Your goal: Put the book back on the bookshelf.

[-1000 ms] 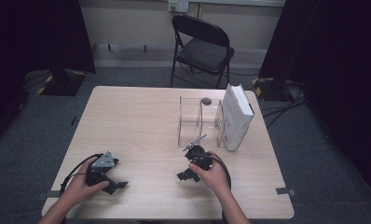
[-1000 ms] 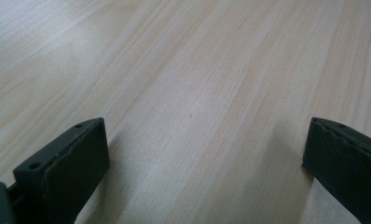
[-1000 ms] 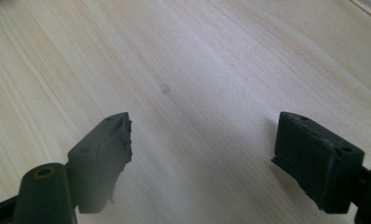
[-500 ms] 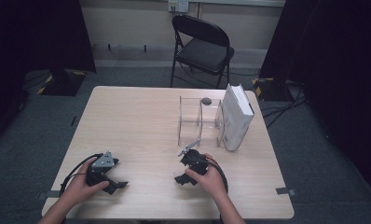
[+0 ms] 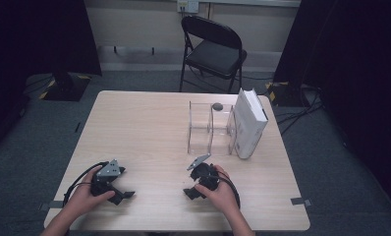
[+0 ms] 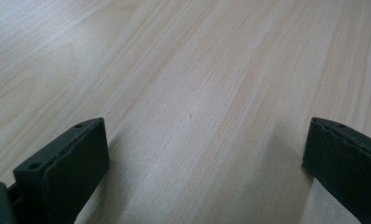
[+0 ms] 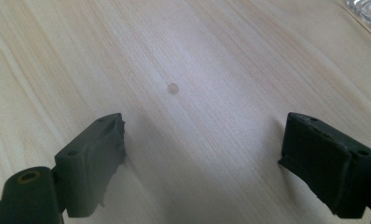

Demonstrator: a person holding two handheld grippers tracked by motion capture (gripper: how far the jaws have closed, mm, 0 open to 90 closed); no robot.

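As seen from above: both grippers are held low over the near edge of the wooden table (image 5: 144, 128).
High view, left gripper (image 5: 116, 188): gripped by the left hand (image 5: 88, 199), near the front left corner.
High view, right gripper (image 5: 199, 178): held by the right hand (image 5: 222, 194), just in front of the clear acrylic organiser (image 5: 209, 129).
High view, surroundings: a white box (image 5: 248, 123) is stood touching the organiser's right side; a small dark object (image 5: 216, 105) is seen at its far rim.
Left gripper view: jaws are spread wide, bare tabletop (image 6: 193, 84) between them.
Right gripper view: jaws have just been opening and are spread wide, nothing between them; a faint round spot (image 7: 173, 87) is marked on the wood ahead.
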